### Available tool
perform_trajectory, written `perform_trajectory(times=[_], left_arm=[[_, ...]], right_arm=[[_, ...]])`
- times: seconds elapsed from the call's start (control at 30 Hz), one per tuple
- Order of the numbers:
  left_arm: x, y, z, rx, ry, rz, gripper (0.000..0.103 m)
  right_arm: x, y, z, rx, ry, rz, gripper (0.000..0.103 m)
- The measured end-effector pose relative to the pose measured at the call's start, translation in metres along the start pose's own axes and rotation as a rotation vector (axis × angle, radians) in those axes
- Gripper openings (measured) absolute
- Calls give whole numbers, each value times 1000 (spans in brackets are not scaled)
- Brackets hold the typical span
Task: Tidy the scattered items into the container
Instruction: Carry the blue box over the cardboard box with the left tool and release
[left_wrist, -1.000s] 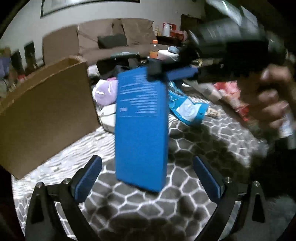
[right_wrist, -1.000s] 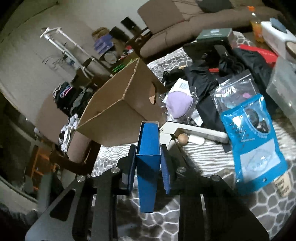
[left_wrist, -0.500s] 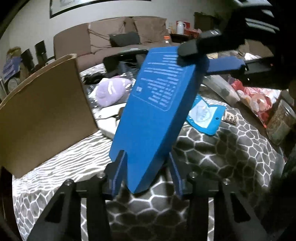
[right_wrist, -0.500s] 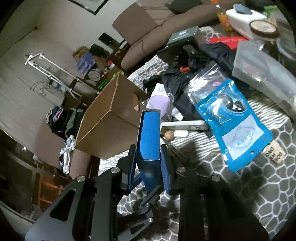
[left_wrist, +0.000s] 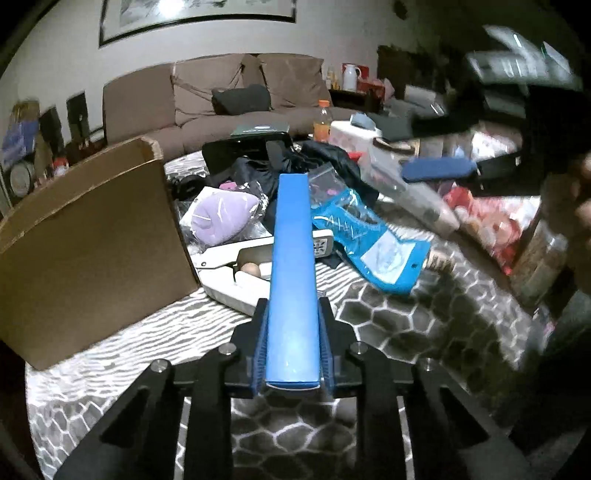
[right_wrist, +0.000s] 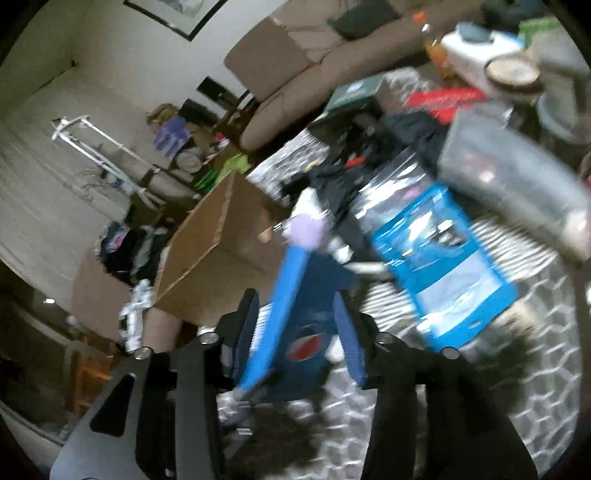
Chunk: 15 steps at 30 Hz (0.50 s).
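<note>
Two handheld grippers work above a table covered in a grey honeycomb-patterned cloth (left_wrist: 424, 325). The left gripper (left_wrist: 293, 345) points forward and downward, and its jaws are closing on a slim blue box (left_wrist: 291, 280); both blue pads press against the box's broad sides near its lower end. The box shows its narrow edge, which runs away from the left wrist camera, out over the clutter on the table.

The right gripper (right_wrist: 299, 332) tilts down toward the table, rolled somewhat to one side, and its picture is smeared by motion. Its jaws are opening: the blue pads stand apart on either side of the same blue box (right_wrist: 295, 317), with a gap visible at each side, so they no longer clamp it. In the left wrist view this gripper appears as a blurred dark shape at the upper right, with part of a person's hand (left_wrist: 580, 192) at the right edge.

An open cardboard box (left_wrist: 88, 240) stands on the table to the left of the held item. Beyond lie a lilac pouch in clear plastic (left_wrist: 221, 216), a blue packet (left_wrist: 373, 243), dark clothing and a clear container.
</note>
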<state>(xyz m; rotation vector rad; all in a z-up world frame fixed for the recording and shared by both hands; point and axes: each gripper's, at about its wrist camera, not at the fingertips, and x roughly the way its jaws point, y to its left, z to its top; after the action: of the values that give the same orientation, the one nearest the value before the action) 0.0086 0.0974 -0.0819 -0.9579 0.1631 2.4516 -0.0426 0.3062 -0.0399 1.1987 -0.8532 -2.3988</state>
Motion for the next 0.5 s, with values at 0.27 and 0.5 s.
perform_trajectory(times=[0.27,0.5], left_arm=[[10,15,6,-59,46,-41,24],[45,22,2,-111,144,-65,24]], right_arm=[[12,-15,2,-14,54,-81,43],[26,-15,-6,-67,115,-114,43]])
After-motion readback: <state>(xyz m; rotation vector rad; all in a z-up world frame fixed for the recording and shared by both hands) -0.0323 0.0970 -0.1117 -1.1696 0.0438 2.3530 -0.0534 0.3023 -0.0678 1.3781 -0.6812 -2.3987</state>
